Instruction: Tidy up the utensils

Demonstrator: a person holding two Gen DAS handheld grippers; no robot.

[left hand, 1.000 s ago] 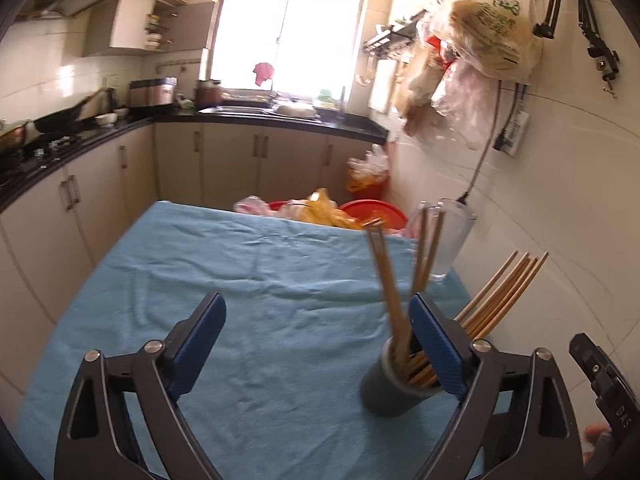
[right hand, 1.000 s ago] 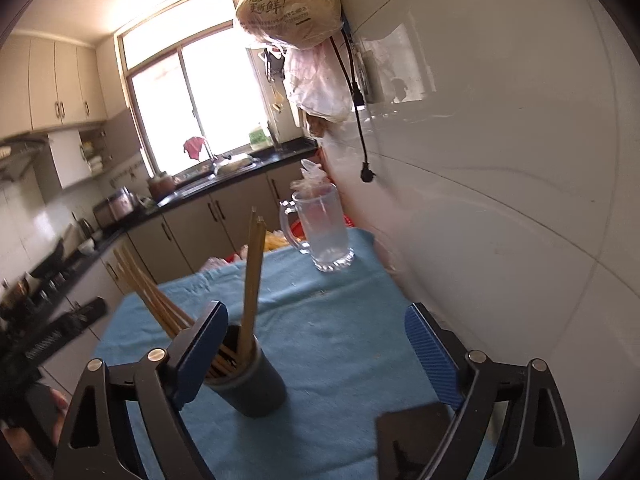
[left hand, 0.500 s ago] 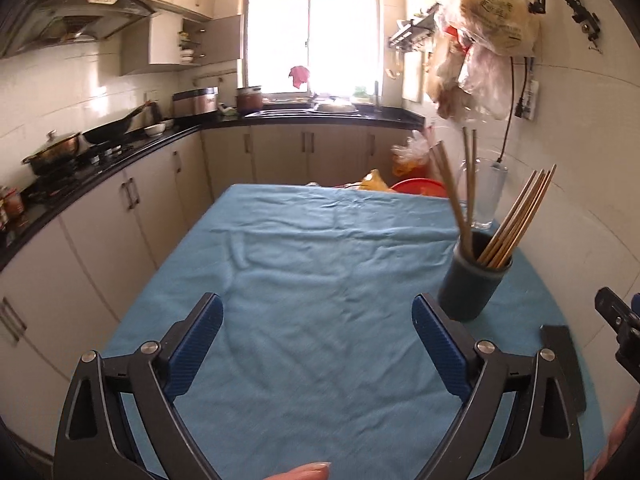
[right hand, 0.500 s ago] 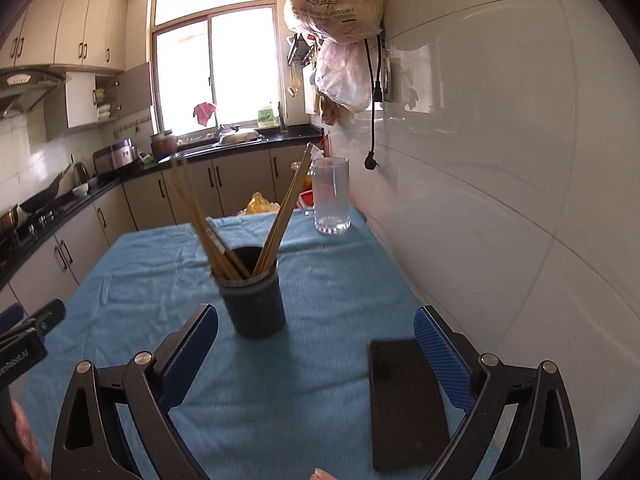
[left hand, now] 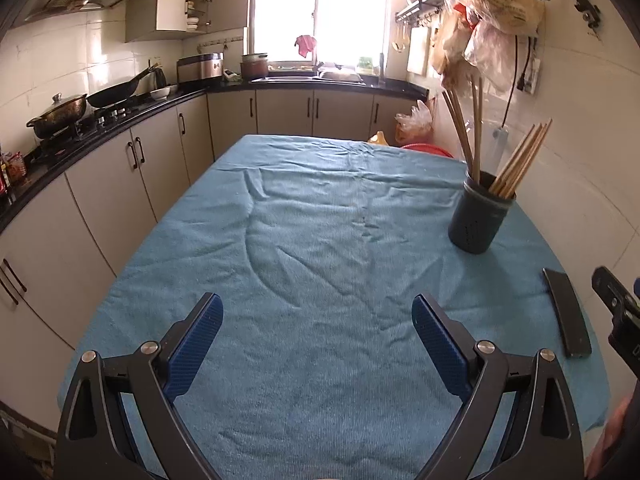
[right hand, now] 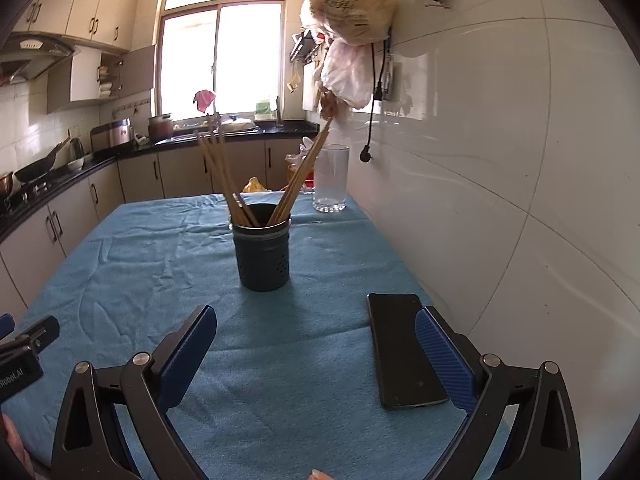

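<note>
A table covered with a blue cloth (left hand: 304, 240) fills both views, with kitchen cabinets (left hand: 120, 184) along its left edge and a white tiled wall (right hand: 500, 184) along its right edge.

The left gripper (left hand: 318, 344) hangs over the near edge of the table, toward the left corner, its blue pads (left hand: 195, 344) spread wide with only bare cloth between them.

Further right, the dark holder (right hand: 262, 248) stands upright on the cloth, near the right edge and about halfway along it. The chopsticks (right hand: 298, 176) stand in it in two bunches, one leaning left and one leaning right, their tips well above the rim.

Behind the holder, at the far right corner, stands a clear glass (right hand: 330, 178).

A black phone (right hand: 402, 348) lies flat near the right edge, on the near side of the holder and apart from it.

The right gripper (right hand: 316, 354) hangs over the near right corner. Its jaws have just been opening and now stand at their widest, with nothing between them; the right pad (right hand: 444, 360) hangs over the phone's right edge, and whether it touches cannot be told.
</note>
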